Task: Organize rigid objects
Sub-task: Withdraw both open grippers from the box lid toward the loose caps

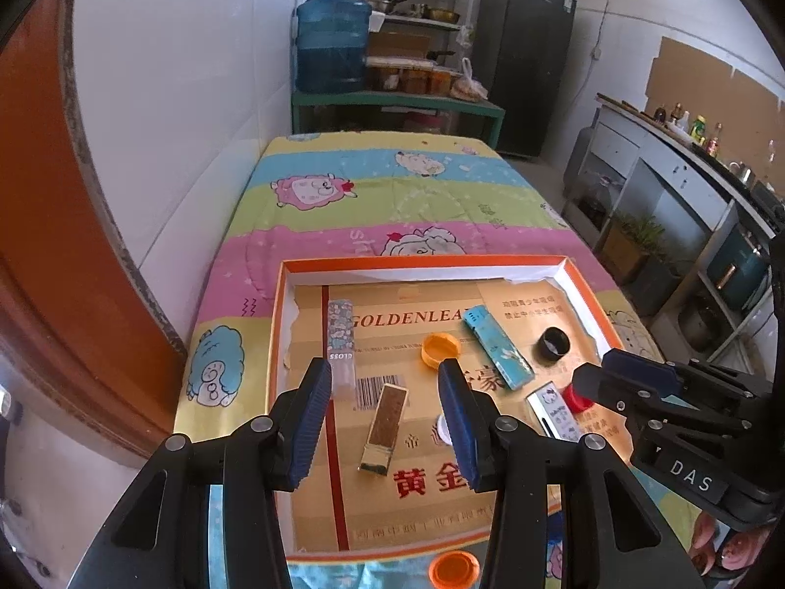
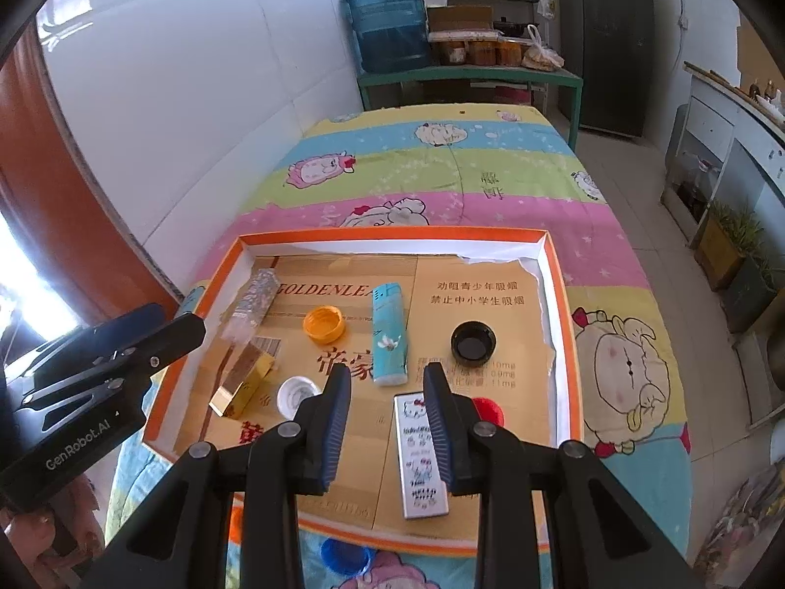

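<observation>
An orange-rimmed shallow box [image 1: 584, 289] [image 2: 564, 304] lies on the bed. In it are a gold lipstick case [image 1: 385, 427] [image 2: 245, 383], a clear lip-gloss tube [image 1: 341, 343] [image 2: 252, 307], an orange cap [image 1: 441, 349] [image 2: 324, 324], a blue lighter [image 1: 498, 346] [image 2: 390, 341], a black cap [image 1: 554, 343] [image 2: 473, 341], a white cap [image 2: 294, 395], a red cap [image 2: 488, 410] and a white Hello Kitty lighter [image 1: 554, 410] [image 2: 422, 456]. My left gripper [image 1: 385, 383] is open above the gold case. My right gripper [image 2: 387, 388] is open above the white lighter.
An orange cap [image 1: 454, 569] and a blue cap [image 2: 346, 555] lie on the cartoon quilt [image 2: 441, 181] outside the box's near edge. A white tiled wall runs along the left. A water jug [image 1: 332, 44], shelves and a fridge stand beyond the bed.
</observation>
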Available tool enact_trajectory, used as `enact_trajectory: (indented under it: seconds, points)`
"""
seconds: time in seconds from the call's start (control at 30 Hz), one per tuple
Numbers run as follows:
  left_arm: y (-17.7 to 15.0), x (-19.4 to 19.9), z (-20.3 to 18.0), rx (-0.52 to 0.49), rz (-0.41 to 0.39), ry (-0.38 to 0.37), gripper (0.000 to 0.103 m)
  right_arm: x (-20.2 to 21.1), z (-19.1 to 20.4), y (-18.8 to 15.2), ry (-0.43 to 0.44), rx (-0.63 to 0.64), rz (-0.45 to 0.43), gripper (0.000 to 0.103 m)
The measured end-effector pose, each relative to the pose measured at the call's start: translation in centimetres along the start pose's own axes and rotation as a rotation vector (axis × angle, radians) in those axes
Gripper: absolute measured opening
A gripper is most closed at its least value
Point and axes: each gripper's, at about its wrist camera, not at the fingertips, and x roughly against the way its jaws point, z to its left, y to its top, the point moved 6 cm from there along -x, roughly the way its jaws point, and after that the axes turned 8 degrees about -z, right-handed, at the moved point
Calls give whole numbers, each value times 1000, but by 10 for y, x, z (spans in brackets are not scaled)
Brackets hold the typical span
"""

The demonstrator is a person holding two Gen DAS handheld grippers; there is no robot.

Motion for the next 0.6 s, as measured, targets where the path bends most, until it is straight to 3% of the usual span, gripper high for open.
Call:
enact_trajectory:
  seconds: [0.23,0.6]
  points:
    - [-6,26,-3,-12,-38,-2,47,28,5,-4,-81,46,-81,31]
    - [-19,58,-6,-2,-75,-16,47,61,19,-15,-77,60,-132,31]
